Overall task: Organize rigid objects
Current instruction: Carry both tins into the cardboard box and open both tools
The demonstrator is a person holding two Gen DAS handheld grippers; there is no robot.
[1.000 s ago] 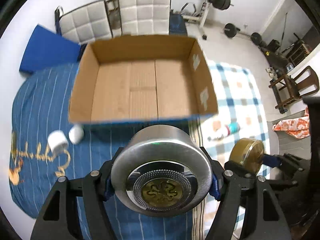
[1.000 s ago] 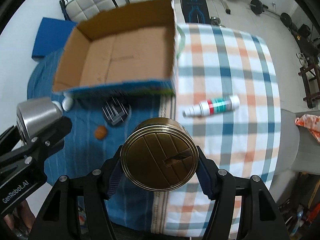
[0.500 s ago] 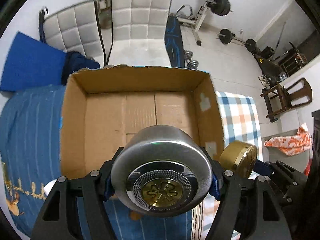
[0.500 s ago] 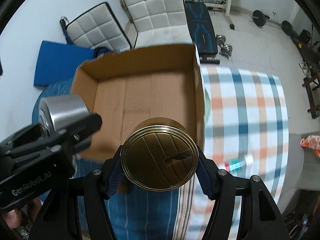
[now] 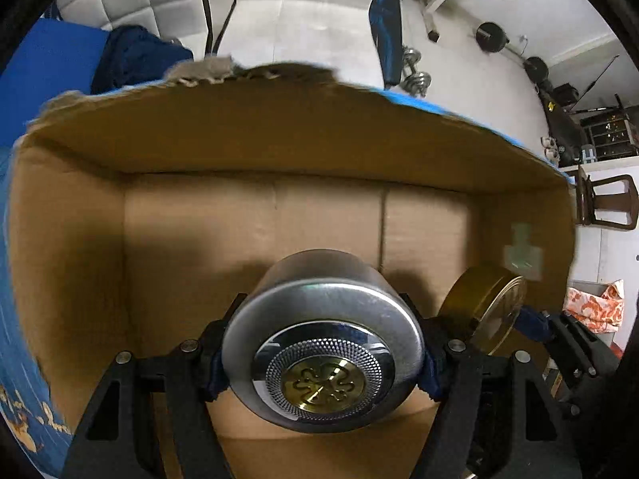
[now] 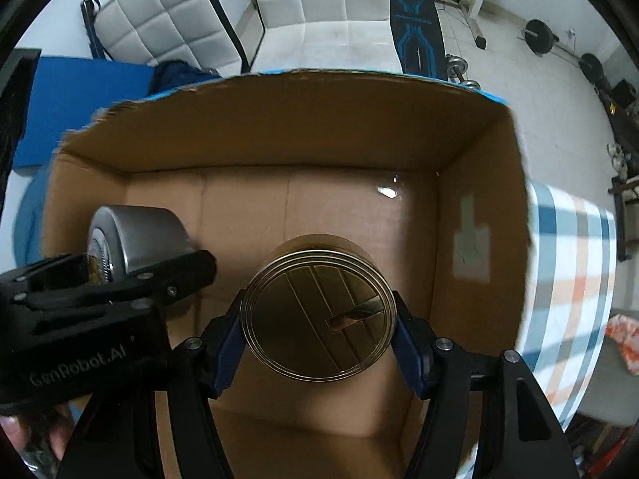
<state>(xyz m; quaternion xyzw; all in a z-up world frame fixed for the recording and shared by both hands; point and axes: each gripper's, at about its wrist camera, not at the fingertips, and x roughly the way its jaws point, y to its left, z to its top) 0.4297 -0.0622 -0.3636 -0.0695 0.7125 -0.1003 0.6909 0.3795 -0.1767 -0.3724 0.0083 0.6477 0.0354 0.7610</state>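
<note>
My left gripper [image 5: 321,353] is shut on a round silver tin [image 5: 319,319] with a gold emblem on its lid. It holds the tin inside the open cardboard box [image 5: 279,143], above the box floor. My right gripper [image 6: 317,343] is shut on a round gold tin [image 6: 317,311] and holds it inside the same box [image 6: 319,119], to the right of the silver tin [image 6: 135,235]. The gold tin also shows in the left wrist view [image 5: 485,307]. Whether either tin touches the floor is hidden.
The box floor [image 6: 319,207] holds nothing else that I can see. A checked cloth [image 6: 575,271] lies right of the box and a blue cloth [image 5: 16,379] left of it. White padded chairs [image 6: 319,4] and gym weights [image 6: 539,36] stand behind.
Both grippers moved forward and down with their tins, from above the table in front of the box to inside it. The box now fills both views.
</note>
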